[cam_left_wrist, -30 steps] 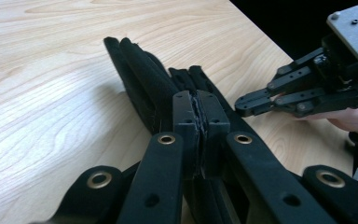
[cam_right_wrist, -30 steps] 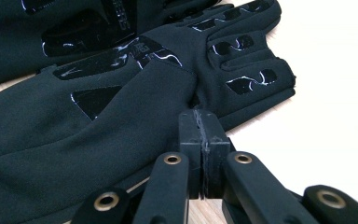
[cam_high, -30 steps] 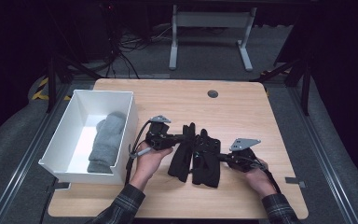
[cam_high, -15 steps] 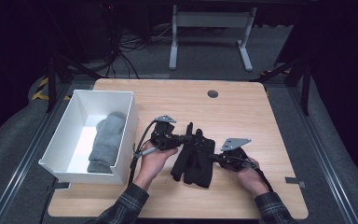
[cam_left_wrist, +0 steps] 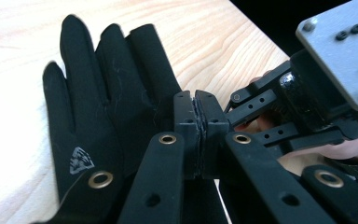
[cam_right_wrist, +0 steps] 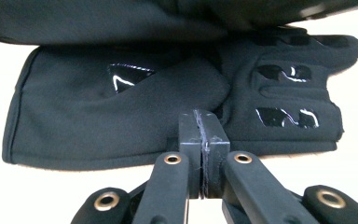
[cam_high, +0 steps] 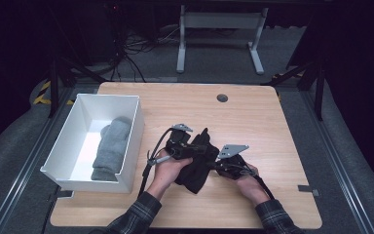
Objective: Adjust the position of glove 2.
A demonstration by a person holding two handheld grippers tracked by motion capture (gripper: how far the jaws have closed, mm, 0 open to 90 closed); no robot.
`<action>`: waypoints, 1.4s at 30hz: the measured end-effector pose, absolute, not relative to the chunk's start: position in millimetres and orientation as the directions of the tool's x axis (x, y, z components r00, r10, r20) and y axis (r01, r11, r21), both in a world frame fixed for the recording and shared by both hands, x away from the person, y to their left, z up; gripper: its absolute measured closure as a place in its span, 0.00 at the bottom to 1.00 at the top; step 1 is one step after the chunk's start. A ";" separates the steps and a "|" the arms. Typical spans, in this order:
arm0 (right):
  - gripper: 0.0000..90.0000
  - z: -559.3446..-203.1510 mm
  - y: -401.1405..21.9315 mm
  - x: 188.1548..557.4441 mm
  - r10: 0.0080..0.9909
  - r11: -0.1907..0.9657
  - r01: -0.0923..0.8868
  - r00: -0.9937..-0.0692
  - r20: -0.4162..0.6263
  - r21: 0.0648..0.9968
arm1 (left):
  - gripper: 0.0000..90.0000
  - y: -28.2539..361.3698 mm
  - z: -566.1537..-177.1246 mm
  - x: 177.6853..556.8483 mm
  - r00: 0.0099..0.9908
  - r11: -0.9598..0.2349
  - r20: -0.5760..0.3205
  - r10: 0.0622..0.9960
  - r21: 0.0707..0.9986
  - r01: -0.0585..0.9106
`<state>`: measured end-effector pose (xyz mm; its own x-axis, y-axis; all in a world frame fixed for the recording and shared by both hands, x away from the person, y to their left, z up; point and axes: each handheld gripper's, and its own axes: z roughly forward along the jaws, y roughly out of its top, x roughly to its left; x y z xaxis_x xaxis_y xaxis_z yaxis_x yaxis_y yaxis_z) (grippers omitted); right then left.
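Two black gloves [cam_high: 195, 171] lie bunched together on the wooden table [cam_high: 263, 122], near its front middle. My left gripper [cam_high: 202, 147] comes in from the left and rests over the pile with its jaws shut. In the left gripper view the left gripper [cam_left_wrist: 196, 95] hovers over a flat glove [cam_left_wrist: 93, 98] with spread fingers and a small grey logo. My right gripper [cam_high: 214, 165] meets the pile from the right, also shut. In the right gripper view the right gripper [cam_right_wrist: 200, 115] sits over the edge of a glove [cam_right_wrist: 98, 116] with shiny palm patches, and a second glove overlaps it from above.
A white bin [cam_high: 137, 127] stands at the table's left with a folded grey cloth [cam_high: 111, 148] inside. A dark round grommet [cam_high: 222, 98] sits near the far edge. Bare wood stretches behind and to the right of the gloves.
Both hands have drawn closer together. The gloves, side by side a second ago, are now pushed into one overlapping pile. Both sets of jaws stayed shut.
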<state>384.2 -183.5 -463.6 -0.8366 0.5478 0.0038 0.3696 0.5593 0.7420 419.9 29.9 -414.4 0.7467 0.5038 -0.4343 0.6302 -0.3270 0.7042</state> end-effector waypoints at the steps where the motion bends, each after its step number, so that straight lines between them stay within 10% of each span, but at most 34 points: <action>1: 1.00 -463.6 -183.5 384.2 0.548 0.559 0.370 -0.837 0.004 0.742 | 0.99 29.9 -414.4 419.9 0.747 -0.327 -0.434 0.504 0.704 0.630; 21: 0.92 -452.0 -207.8 381.5 0.597 0.510 0.386 -0.802 0.007 0.768 | 0.83 21.8 -429.6 420.3 0.728 -0.327 -0.457 0.510 0.680 0.656; 34: 0.45 -451.4 -265.8 373.0 0.702 0.455 0.481 -0.711 0.030 0.749 | 1.00 29.1 -434.4 393.7 0.785 -0.453 -0.391 0.480 0.656 0.604; 42: 0.36 -459.2 -286.0 366.0 0.737 0.453 0.511 -0.675 0.014 0.731 | 1.00 16.5 -448.7 385.6 0.806 -0.544 -0.341 0.484 0.604 0.582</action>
